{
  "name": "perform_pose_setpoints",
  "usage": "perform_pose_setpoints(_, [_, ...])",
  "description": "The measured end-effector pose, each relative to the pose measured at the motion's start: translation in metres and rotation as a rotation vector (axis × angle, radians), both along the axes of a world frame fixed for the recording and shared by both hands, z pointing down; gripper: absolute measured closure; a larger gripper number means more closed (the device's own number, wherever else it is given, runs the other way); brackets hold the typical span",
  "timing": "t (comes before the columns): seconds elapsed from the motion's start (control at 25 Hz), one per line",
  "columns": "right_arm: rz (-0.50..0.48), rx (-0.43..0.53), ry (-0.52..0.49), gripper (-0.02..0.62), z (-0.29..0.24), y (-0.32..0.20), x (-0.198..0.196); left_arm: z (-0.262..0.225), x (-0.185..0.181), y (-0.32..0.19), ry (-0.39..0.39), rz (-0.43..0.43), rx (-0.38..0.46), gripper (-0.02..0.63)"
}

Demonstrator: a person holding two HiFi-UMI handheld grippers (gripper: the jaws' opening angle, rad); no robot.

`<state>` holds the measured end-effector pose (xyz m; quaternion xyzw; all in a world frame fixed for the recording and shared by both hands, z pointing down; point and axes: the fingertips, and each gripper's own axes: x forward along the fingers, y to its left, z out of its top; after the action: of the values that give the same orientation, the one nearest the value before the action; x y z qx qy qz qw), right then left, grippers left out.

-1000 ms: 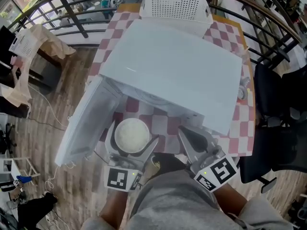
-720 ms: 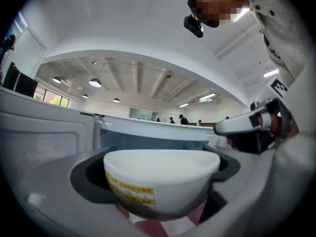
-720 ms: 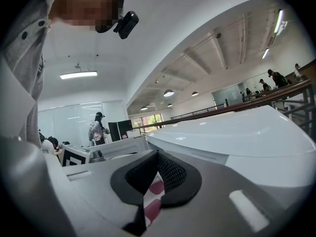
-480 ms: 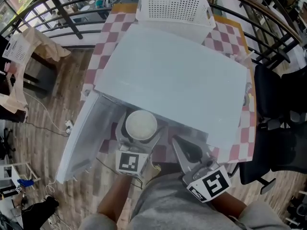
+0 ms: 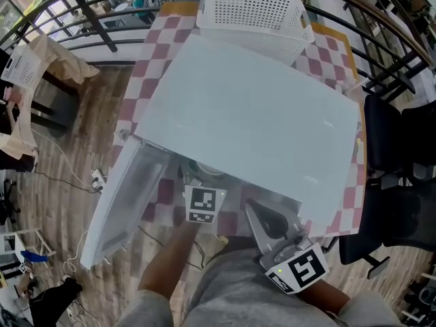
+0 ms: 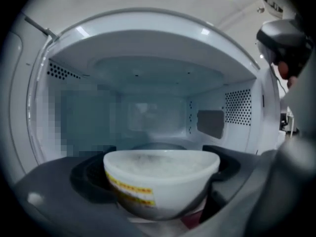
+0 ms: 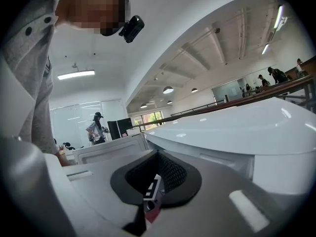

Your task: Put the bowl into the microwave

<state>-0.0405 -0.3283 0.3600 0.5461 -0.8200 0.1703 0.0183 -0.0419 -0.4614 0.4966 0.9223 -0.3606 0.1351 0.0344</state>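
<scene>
The white bowl (image 6: 160,181) with a yellow band sits between the jaws of my left gripper (image 6: 160,168), which is shut on it. It hangs in the mouth of the white microwave (image 5: 245,114), with the cavity (image 6: 148,107) right ahead. From the head view only the left gripper's marker cube (image 5: 202,205) shows; the bowl is hidden under the microwave's top. My right gripper (image 5: 257,210) is shut and holds nothing, just in front of the microwave's right part. The right gripper view looks along the shut right gripper (image 7: 155,177) up past the microwave's top edge.
The microwave door (image 5: 122,203) stands swung open to the left. A white perforated basket (image 5: 252,12) sits behind the microwave on the checkered table (image 5: 160,46). A black chair (image 5: 398,162) is at the right, a railing at the back.
My left gripper has carried the bowl forward from the door area under the microwave's top into the opening. The right gripper has stayed almost still.
</scene>
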Motion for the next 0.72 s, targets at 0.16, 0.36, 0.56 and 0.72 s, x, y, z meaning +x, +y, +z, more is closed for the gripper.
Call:
perform_pose_setpoints(0.16, [-0.012, -0.007, 0.0, 0.601, 0.002, -0.001, -0.002, 0.011, 0.009, -0.009, -0.048, 0.003, -0.001, 0.064])
perform_pose_setpoints(0.36, [-0.017, -0.009, -0.003, 0.601, 0.003, -0.001, -0.001, 0.018, 0.016, -0.011, -0.073, -0.002, -0.018, 0.064])
perform_pose_setpoints(0.56, [-0.021, -0.012, -0.011, 0.601, 0.004, -0.001, -0.001, 0.018, 0.014, -0.017, -0.078, -0.037, -0.022, 0.064])
perform_pose_setpoints(0.72, [-0.027, -0.008, -0.016, 0.602, 0.002, 0.001, -0.003, 0.018, 0.015, -0.015, -0.084, -0.035, -0.012, 0.064])
